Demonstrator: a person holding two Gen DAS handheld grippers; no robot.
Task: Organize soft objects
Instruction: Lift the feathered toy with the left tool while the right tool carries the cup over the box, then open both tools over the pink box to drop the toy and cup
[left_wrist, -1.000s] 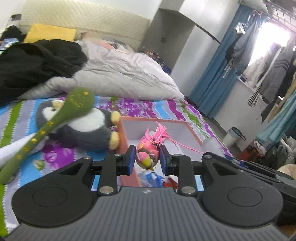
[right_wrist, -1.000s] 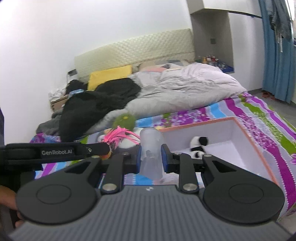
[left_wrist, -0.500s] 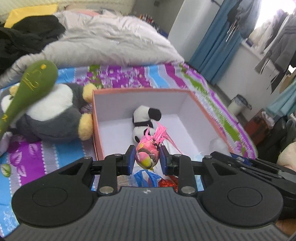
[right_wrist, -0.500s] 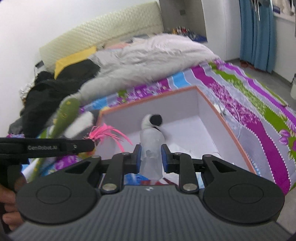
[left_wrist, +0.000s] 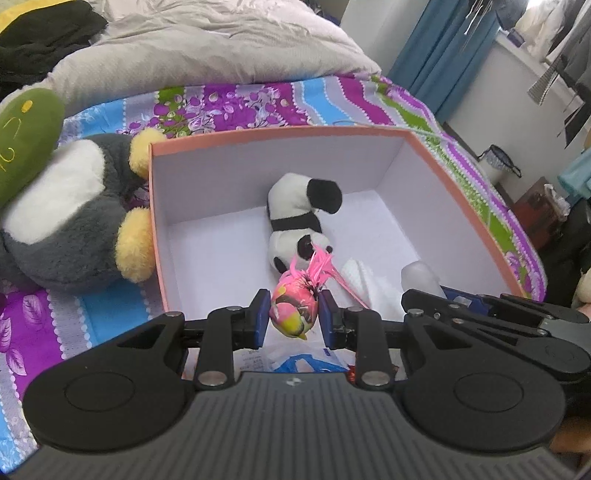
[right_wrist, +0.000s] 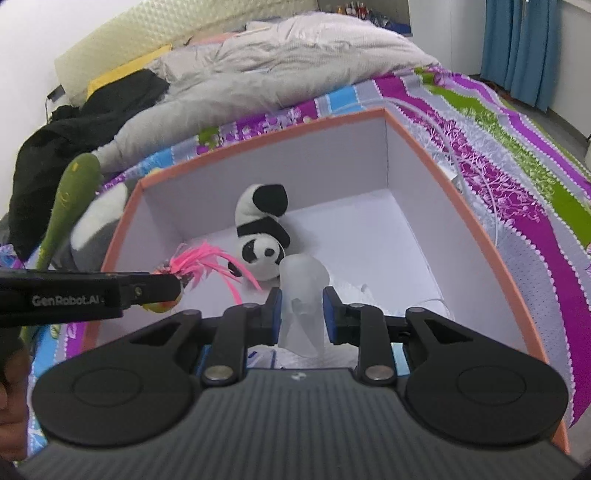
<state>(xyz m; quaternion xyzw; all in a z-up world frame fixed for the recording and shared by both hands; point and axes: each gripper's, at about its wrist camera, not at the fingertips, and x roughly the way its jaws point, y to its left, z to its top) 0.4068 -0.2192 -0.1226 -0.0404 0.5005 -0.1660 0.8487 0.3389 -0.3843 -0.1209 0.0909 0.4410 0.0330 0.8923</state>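
A: What does the left claw (left_wrist: 293, 319) have?

B: It pinches a small pink-and-yellow stuffed bird with a tuft of pink feathers (left_wrist: 295, 310), its blue pads on either side of the body. It hangs over the near part of the open cardboard box with an orange rim and white inside (left_wrist: 280, 131).

A: And the right claw (right_wrist: 302, 310)?

B: A frosted, translucent soft tube-shaped piece (right_wrist: 301, 295) stands upright between its blue pads. Its jaws have just been opening a little; whether the pads are pressing on the piece I cannot tell. It too is above the box, just right of the left claw.

A: What lies in the box?

B: A small black-and-white plush panda (right_wrist: 262, 232) on the white floor, head towards the claws. Something white and crinkly lies near it, but I can't tell what.

A: Outside the box?

B: On the bed's striped floral sheet in purple, blue and green (left_wrist: 258, 99), a big grey-and-white plush penguin with yellow feet (left_wrist: 70, 218) rests against the box's left wall, and a long green plush toy with yellow stitching (left_wrist: 26, 125) lies across it. A rumpled grey duvet (right_wrist: 280, 59) is behind.
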